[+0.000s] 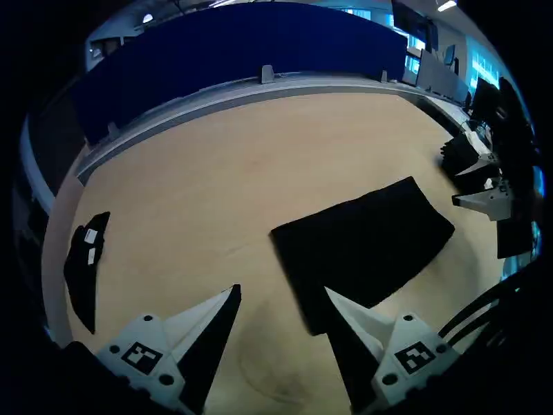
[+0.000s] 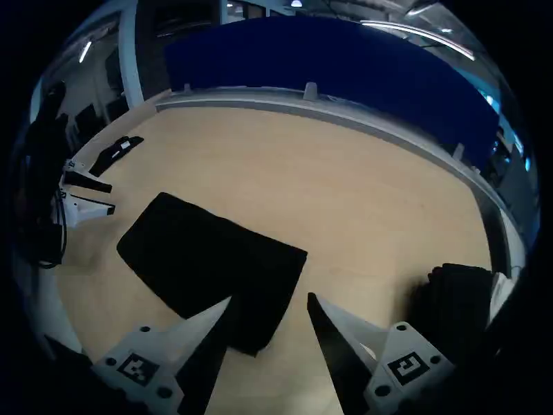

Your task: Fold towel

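Both claws gape empty at frame bottom: left gripper (image 1: 280, 289), right gripper (image 2: 268, 297); black towel (image 1: 363, 245) lies flat mid-frame on the table (image 1: 242, 173).

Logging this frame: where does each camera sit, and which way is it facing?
Left gripper view: rides on the left gripper above the wooden table, looking forward and down, with the black towel ahead to the right. Its own open fingers show at the bottom, and the right gripper is at the right edge.
Right gripper view: rides on the right gripper, with the towel ahead to the left. Its own open fingers show at the bottom, and the left gripper is at far left.
Shared: the towel, the table and the blue partition.
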Demonstrator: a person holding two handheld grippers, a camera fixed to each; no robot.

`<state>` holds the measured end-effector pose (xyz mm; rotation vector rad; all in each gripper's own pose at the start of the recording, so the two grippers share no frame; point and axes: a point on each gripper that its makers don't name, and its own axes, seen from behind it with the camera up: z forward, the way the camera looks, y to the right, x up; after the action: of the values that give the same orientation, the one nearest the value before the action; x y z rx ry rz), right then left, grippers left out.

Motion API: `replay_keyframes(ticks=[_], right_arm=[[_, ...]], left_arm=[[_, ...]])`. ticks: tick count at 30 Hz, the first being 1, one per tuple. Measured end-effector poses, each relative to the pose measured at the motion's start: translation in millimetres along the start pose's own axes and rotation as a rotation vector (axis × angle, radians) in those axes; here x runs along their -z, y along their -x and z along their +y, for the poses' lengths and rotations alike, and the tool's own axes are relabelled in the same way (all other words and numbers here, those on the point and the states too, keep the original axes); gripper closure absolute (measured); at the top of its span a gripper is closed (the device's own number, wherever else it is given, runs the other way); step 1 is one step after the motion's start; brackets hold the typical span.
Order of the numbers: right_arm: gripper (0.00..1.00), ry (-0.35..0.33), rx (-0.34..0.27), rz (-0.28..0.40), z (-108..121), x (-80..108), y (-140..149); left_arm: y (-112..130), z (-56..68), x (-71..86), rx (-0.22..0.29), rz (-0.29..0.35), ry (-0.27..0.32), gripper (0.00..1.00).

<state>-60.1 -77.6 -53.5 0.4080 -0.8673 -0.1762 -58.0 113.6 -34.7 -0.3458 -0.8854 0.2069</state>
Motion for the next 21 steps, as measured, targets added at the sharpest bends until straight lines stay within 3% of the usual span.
replay_keyframes(ticks=[11,21], right_arm=[[0.25,-0.002,0.020,-0.013,-5,16.6,21],[0.25,-0.047,0.088,-0.048,-13,15.9,36]], left_arm=[[29,-3.5,22.6,0.065,-0.009,-0.029,0.21],[41,-4.2,44.6,0.108,0.000,-0.052,0.21]])
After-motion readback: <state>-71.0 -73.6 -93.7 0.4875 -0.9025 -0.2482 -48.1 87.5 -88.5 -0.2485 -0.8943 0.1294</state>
